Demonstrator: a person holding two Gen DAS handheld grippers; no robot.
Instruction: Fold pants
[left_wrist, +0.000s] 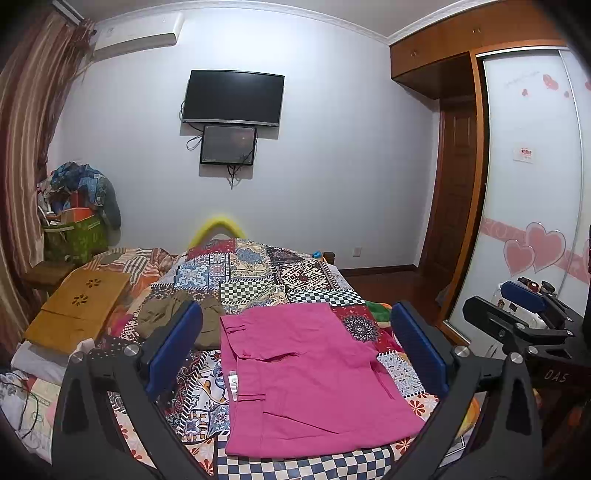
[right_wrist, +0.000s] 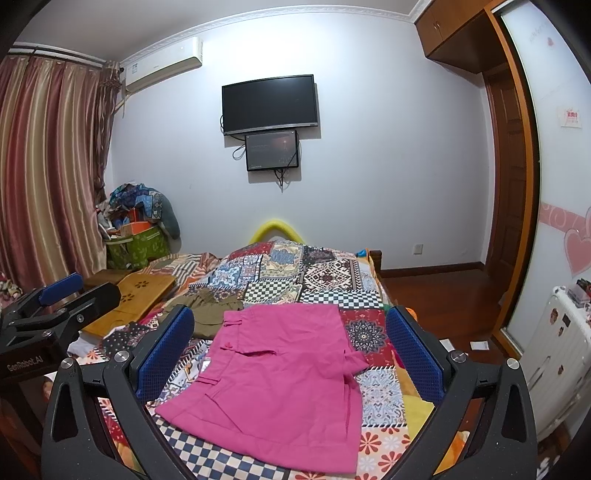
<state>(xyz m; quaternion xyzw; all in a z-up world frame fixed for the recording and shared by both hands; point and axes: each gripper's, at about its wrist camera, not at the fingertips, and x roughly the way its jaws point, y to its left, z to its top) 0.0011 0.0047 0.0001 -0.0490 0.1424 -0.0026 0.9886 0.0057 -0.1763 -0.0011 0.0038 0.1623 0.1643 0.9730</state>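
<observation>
the folded bright pink cotton pants (left_wrist: 314, 376) lie flat on the patchwork-quilted bed (left_wrist: 258, 273), edges free. left gripper (left_wrist: 295, 347) and right gripper (right_wrist: 290, 347) hover above, both wide open, empty.

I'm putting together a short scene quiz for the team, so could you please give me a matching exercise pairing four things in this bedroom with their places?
Things:
1. pink pants
2. olive garment
3. television
4. wooden lap tray

Places:
A. mounted on the far wall
B. on the bed's left edge
C. spread flat on the patchwork quilt, nearest both open grippers
D. crumpled on the quilt just beyond the pink waistband

Pairs: 1-C, 2-D, 3-A, 4-B
</observation>
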